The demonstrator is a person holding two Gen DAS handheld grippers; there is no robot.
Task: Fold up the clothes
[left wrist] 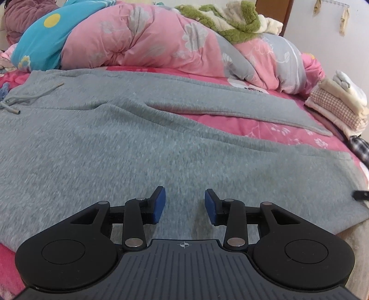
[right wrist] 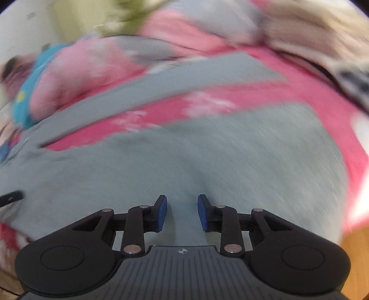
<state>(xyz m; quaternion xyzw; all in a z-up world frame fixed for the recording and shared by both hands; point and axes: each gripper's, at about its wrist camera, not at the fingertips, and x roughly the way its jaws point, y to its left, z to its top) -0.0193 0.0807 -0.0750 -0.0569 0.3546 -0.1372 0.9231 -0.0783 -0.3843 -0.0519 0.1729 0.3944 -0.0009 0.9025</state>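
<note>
At the far left of the left wrist view, a drawstring [left wrist: 13, 101] lies knotted on the waistband end of the grey sweatpants [left wrist: 115, 143], which are spread flat across the pink bedsheet [left wrist: 265, 124]. One trouser leg [left wrist: 230, 101] stretches off to the right, apart from the other, with bare sheet showing between them. Behind them a pink floral duvet [left wrist: 138, 39] is bunched up (a green and cream fleece [left wrist: 230, 20] sits on top of it). The left gripper [left wrist: 185, 204] hovers over the grey cloth, jaws wide and holding nothing. At the right edge of the bed is a stack of folded clothes [left wrist: 339, 103]. In the blurred right wrist view, the right gripper [right wrist: 182, 212] is over the same sweatpants [right wrist: 207, 157], jaws parted and empty.
</note>
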